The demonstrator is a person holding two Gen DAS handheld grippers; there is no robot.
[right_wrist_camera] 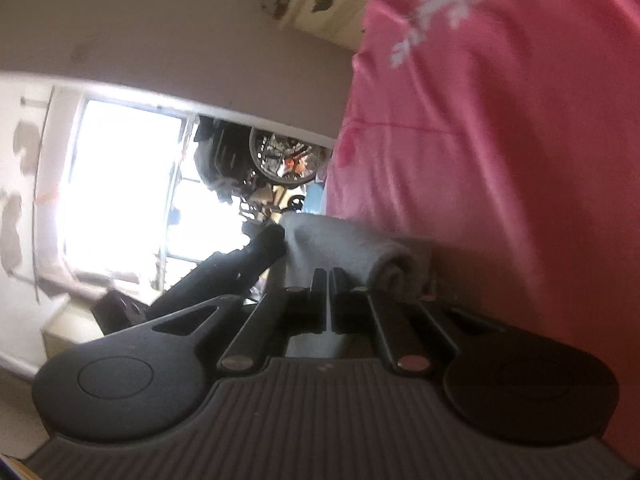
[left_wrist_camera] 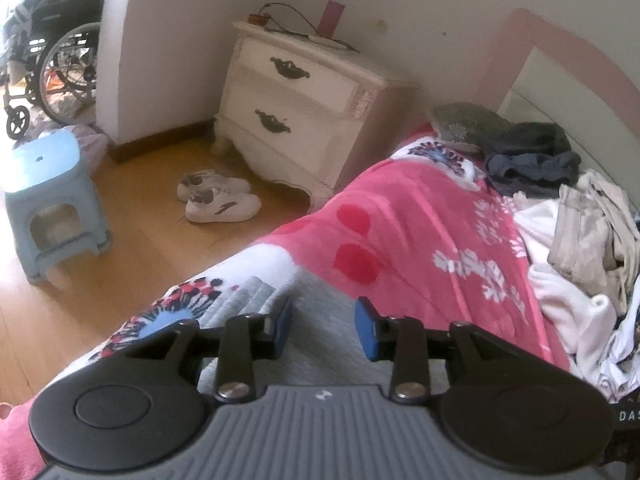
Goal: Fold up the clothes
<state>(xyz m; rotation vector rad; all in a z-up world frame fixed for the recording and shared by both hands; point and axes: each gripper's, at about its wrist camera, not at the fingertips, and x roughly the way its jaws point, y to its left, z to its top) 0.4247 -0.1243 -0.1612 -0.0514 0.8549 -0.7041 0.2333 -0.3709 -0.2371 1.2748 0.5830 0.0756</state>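
Observation:
A grey garment [left_wrist_camera: 320,292] lies flat on the pink flowered blanket [left_wrist_camera: 420,232] at the near edge of the bed. My left gripper [left_wrist_camera: 324,314] hovers just over it, blue pads [left_wrist_camera: 366,330] apart and nothing pinched between them. In the right wrist view the picture is rolled on its side. There the grey garment [right_wrist_camera: 344,244] shows a rolled fold, and my right gripper [right_wrist_camera: 329,280] is shut with its tips at the cloth's edge. A dark gripper body [right_wrist_camera: 240,268], apparently the left one, reaches in beside the fold.
A heap of unfolded clothes [left_wrist_camera: 580,240] and a dark garment [left_wrist_camera: 532,160] lie on the bed's far right. On the wooden floor stand a white nightstand [left_wrist_camera: 304,108], white sneakers [left_wrist_camera: 220,200] and a blue stool [left_wrist_camera: 52,200]. A wheelchair [left_wrist_camera: 60,68] stands beyond the wall corner.

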